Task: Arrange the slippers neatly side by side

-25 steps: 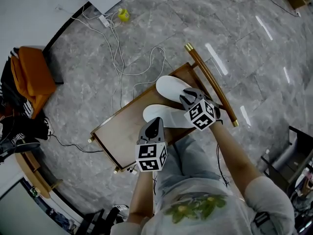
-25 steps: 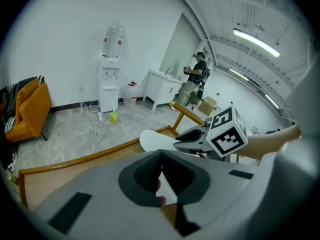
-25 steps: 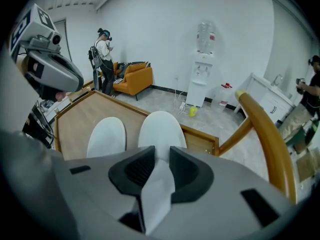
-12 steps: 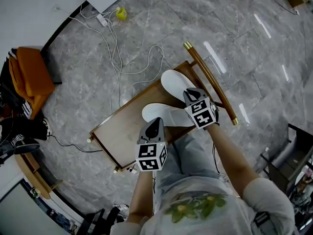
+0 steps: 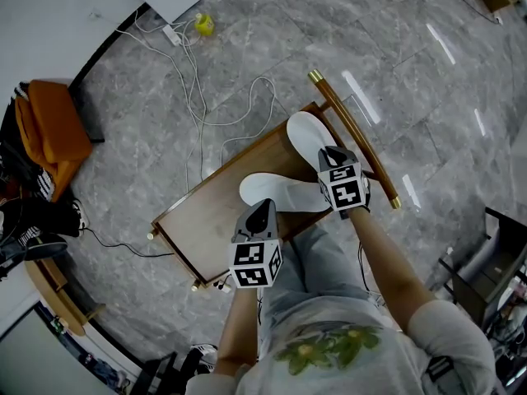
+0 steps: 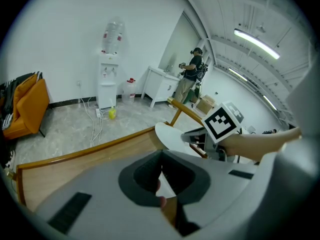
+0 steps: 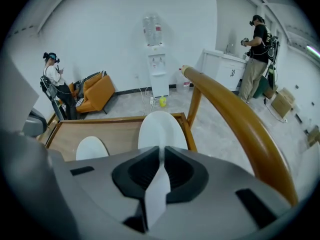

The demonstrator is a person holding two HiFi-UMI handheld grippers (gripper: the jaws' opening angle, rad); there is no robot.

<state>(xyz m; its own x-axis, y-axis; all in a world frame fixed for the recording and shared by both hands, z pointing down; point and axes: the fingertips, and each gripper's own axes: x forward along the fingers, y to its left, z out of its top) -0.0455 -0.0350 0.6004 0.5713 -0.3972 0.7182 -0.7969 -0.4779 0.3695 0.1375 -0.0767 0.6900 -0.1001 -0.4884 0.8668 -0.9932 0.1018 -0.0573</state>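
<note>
Two white slippers lie on a wooden seat (image 5: 206,216). The far slipper (image 5: 306,134) (image 7: 160,129) lies next to the curved wooden rail (image 5: 354,134), toe pointing away. My right gripper (image 5: 328,156) (image 7: 161,166) has just closed its jaws on this slipper's heel edge, and a white strip shows between the pads. The near slipper (image 5: 268,189) (image 7: 91,148) lies to its left and nearer me. My left gripper (image 5: 262,210) (image 6: 161,176) is shut on the near slipper's rear edge, with a white sliver between its pads. The left gripper view also shows the far slipper (image 6: 172,136).
White cables (image 5: 198,81) trail over the grey marble floor beyond the seat, near a yellow object (image 5: 207,25). An orange chair (image 5: 53,122) stands far left. A water dispenser (image 6: 107,79) is at the wall. People stand in the background. My lap fills the near edge.
The right gripper rolled and shifted right with the far slipper, swinging its toe toward the wooden rail and away from the near slipper. The left gripper and near slipper stayed put.
</note>
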